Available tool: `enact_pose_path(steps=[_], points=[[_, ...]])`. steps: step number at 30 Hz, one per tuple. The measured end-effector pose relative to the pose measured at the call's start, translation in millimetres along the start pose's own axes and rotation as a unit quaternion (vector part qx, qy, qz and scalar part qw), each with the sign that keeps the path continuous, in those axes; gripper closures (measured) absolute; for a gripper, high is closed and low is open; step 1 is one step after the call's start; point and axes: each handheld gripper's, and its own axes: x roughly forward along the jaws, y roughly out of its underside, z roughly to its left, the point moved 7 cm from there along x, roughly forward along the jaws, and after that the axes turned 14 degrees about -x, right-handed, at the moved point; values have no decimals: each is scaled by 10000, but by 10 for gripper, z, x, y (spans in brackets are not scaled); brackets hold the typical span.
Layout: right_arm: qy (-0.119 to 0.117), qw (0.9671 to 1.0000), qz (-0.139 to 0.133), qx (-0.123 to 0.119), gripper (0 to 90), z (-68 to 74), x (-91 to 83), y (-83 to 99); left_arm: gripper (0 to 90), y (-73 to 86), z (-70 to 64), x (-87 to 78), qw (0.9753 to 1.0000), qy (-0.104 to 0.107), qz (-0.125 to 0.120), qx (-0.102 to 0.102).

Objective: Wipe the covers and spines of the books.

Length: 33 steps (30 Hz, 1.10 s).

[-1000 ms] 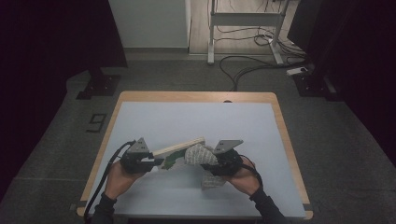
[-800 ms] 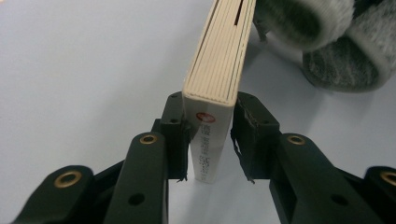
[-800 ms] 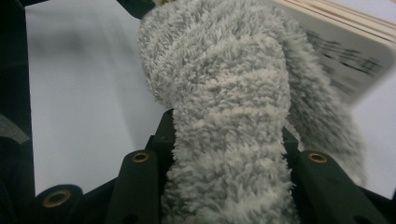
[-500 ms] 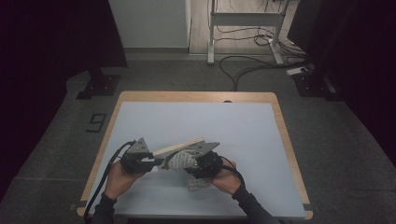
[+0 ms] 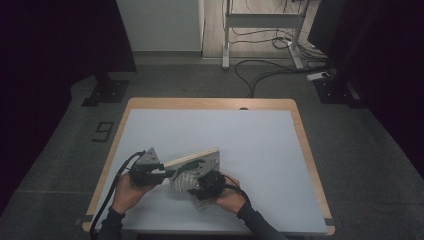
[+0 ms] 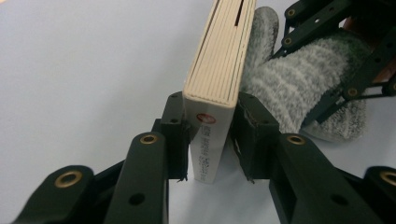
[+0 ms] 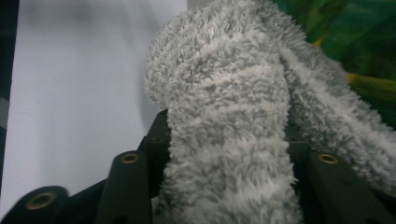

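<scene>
a large digit "9" (image 5: 103, 131) is showing on the grey floor (image 5: 65, 150) just left of the table's far left corner, seen in the high view. in the left gripper view, the book (image 6: 219, 88) is carrying a round red mark and lines of small print on its spine, but the print is staying too small and blurred to read.

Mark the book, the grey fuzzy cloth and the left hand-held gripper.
book (image 6: 223, 60), left gripper view, on the cream page edges.
grey fuzzy cloth (image 7: 224, 135), right gripper view, on the fold between the jaws.
left hand-held gripper (image 6: 210, 140), left gripper view, midway between its fingertips, at the book's spine end.
</scene>
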Motion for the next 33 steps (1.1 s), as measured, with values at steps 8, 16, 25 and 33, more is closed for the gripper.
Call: enact_pose_path(steps=[8,16,25,33], points=[[-283,9995,-129,77,292,11,-100,-68,663,0,1,1,10000,-3,-6,-8],[-137,9992,-366,123,255,-56,-335,-176,662,-1,2,1,10000,-2,-7,-20],[82,9980,-581,254,210,-201,-593,-186,661,1,0,3,10000,10,-12,-32],[497,9960,-592,438,199,-429,-839,-33,661,2,2,7,10000,38,-21,-62]])
